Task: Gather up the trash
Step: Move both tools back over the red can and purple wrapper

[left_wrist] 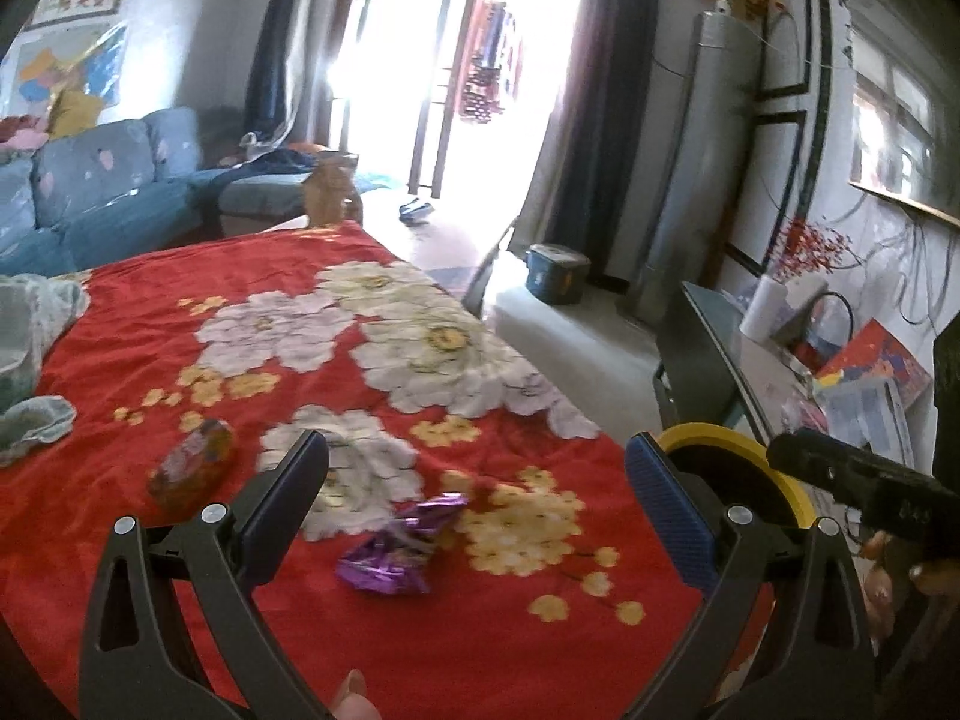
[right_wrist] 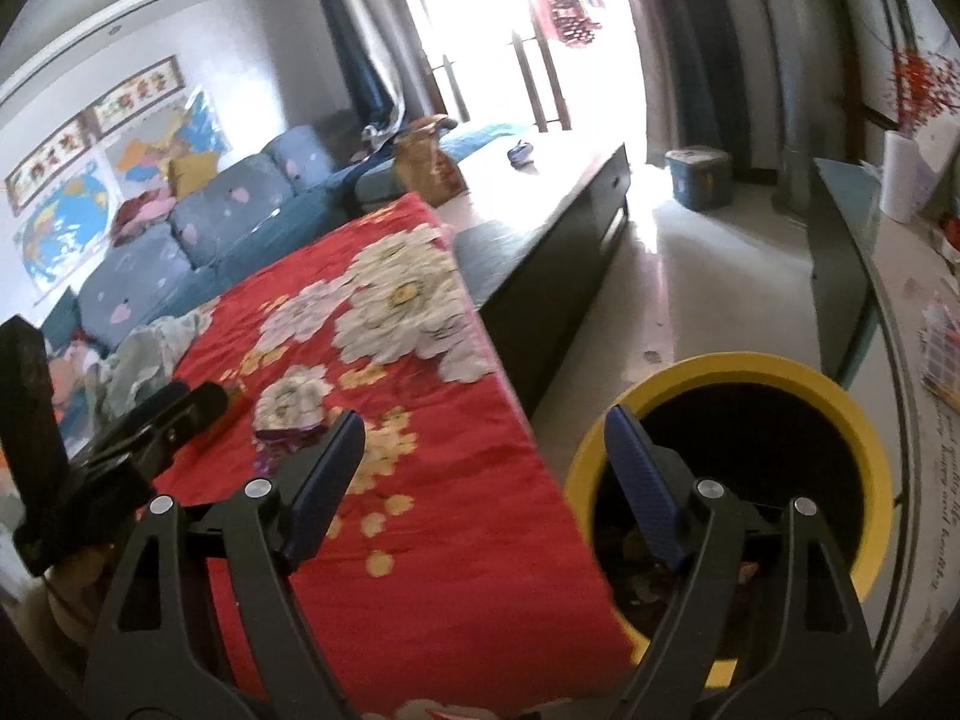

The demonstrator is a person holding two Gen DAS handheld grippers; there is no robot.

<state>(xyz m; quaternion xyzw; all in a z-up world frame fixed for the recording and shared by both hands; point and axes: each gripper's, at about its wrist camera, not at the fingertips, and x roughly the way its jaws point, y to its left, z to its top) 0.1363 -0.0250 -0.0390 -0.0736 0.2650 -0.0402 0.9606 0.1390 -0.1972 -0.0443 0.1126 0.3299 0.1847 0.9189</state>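
A crumpled purple foil wrapper [left_wrist: 393,546] lies on the red floral cloth [left_wrist: 300,360], just ahead of my left gripper [left_wrist: 477,462], which is open and empty above it. A brown-orange wrapper [left_wrist: 192,471] lies to the wrapper's left. A yellow-rimmed bin [right_wrist: 750,468] stands on the floor at the cloth's right edge; it also shows in the left wrist view [left_wrist: 726,468]. My right gripper [right_wrist: 483,438] is open and empty, its right finger over the bin's rim. The purple wrapper [right_wrist: 285,435] shows small in the right wrist view.
A pale green cloth [left_wrist: 30,348] lies at the cloth's left edge. A blue sofa [right_wrist: 180,240] stands behind. A dark low table [right_wrist: 540,252] continues beyond the red cloth. A glass side table [right_wrist: 888,276] with clutter is at right. A teal box [right_wrist: 699,177] sits on the floor.
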